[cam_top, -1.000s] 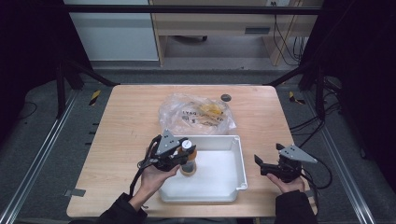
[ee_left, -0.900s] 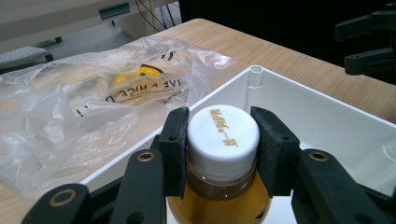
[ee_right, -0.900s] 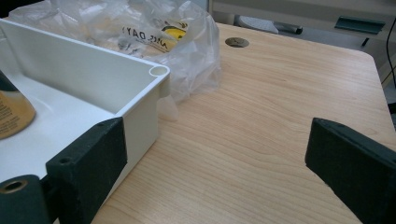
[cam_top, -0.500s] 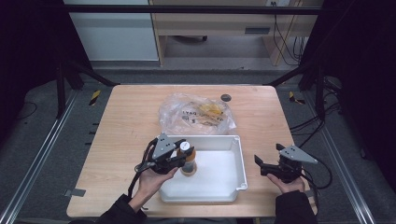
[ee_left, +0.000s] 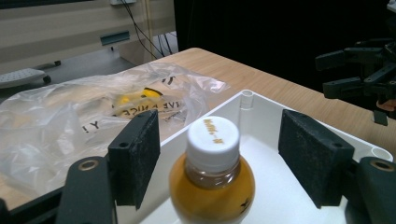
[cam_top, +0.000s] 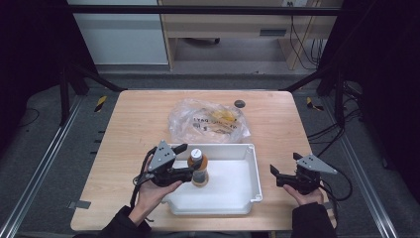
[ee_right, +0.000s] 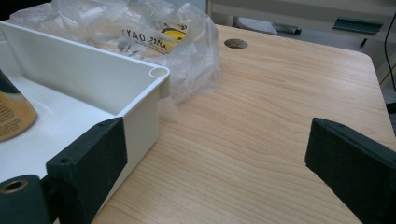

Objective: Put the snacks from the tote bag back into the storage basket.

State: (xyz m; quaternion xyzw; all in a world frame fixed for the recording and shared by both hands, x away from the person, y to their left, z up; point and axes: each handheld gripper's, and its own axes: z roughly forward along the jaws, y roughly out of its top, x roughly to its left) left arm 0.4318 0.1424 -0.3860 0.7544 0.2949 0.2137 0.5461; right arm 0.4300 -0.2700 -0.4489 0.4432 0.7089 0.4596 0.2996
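Note:
A small bottle (cam_top: pixel 198 169) of amber liquid with a white cap stands upright in the left part of the white tray (cam_top: pixel 255 168). My left gripper (cam_top: pixel 190 161) reaches in from the left. Its jaws have just been opening and now stand wide on either side of the bottle (ee_left: pixel 212 177), with a gap at each pad (ee_left: pixel 135 154). My right gripper (cam_top: pixel 276 176) is open just right of the tray (ee_right: pixel 93 65), low over the bare wood, with nothing between its jaws (ee_right: pixel 215 163). The bottle's base (ee_right: pixel 14 114) shows inside the tray.
A crumpled clear plastic bag (cam_top: pixel 208 121) with yellow contents lies just behind the tray and touches its far rim. A dark round grommet (cam_top: pixel 239 103) sits in the tabletop near the far edge. Bare wood (cam_top: pixel 133 124) lies left of the bag.
The left gripper's jaws, shut on the bottle a second ago, have parted and let it go. The bottle stays standing in the tray. The right gripper has not moved.

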